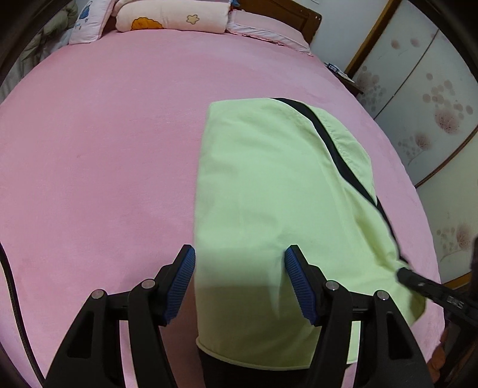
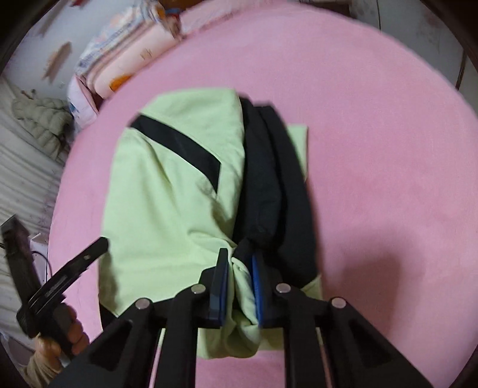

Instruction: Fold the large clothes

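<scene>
Pale-green fabric with black panels forms the garment (image 1: 269, 185), which lies partly folded on the pink bed sheet (image 1: 104, 155), toward the right half of the bed as seen from the left wrist.

Left hand-held gripper (image 1: 239, 286): the jaws stand wide apart. The blue ribbed pads (image 1: 180, 283) straddle the near left edge of the garment; one pad is over bare sheet, the other over green cloth. Whether either pad touches the fabric cannot be told.

Right hand-held gripper (image 2: 239, 286): the jaws are narrow and pinch a bunched fold of the green cloth at the garment's near edge. Black fabric gathers just beyond the fingertips.

View differences:
- The left wrist view shows the garment as a mostly smooth green panel with one thin black stripe (image 1: 328, 140) running diagonally. The right hand-held gripper appears only as a dark tip at the garment's right corner.
- The right wrist view shows a broad black section (image 2: 274, 185) lying along the right side of the green panel, and a short black band (image 2: 179, 149) crossing it. The left hand-held gripper (image 2: 68, 277) shows at lower left beside the garment, with the person's hand (image 2: 59, 337) on its handle.

Surroundings: pillows (image 1: 170, 18) with cartoon prints lie at the head of the bed against a wooden headboard (image 1: 286, 12). A floral-patterned wardrobe door (image 1: 424, 98) stands beside the bed.
</scene>
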`<state>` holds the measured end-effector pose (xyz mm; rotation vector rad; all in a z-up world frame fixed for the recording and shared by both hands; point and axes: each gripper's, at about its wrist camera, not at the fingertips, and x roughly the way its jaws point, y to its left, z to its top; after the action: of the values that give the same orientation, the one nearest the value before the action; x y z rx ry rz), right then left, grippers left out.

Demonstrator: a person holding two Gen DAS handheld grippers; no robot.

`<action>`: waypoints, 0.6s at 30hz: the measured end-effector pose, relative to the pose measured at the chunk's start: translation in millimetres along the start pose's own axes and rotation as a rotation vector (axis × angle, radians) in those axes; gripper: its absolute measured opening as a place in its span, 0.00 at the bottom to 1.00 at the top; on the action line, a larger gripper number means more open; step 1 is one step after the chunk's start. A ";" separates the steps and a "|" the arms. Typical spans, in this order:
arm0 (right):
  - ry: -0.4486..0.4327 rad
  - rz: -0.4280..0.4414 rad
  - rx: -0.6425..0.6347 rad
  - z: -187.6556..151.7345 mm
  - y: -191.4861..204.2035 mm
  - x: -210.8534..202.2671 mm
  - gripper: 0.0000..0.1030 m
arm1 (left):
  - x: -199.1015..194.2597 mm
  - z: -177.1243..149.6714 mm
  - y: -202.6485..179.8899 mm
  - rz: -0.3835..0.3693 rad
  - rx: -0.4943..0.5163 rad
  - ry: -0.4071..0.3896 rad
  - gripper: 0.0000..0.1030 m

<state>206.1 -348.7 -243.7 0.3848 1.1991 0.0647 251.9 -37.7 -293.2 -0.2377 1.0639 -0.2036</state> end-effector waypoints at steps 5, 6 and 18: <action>-0.076 -0.067 0.008 -29.4 -16.6 -15.0 0.12 | 3.3 -19.7 -13.3 0.015 0.090 -0.022 0.61; -0.053 -0.086 0.013 -35.6 -21.6 -4.6 0.12 | 4.5 -23.4 -15.8 0.032 0.122 -0.030 0.63; 0.009 -0.227 0.005 -36.3 -15.2 14.0 0.22 | -8.3 -23.6 -13.9 0.026 0.136 0.041 0.66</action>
<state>175.7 -350.0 -272.3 0.2505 1.2447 -0.1330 226.5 -51.0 -293.2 -0.0974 1.0888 -0.2569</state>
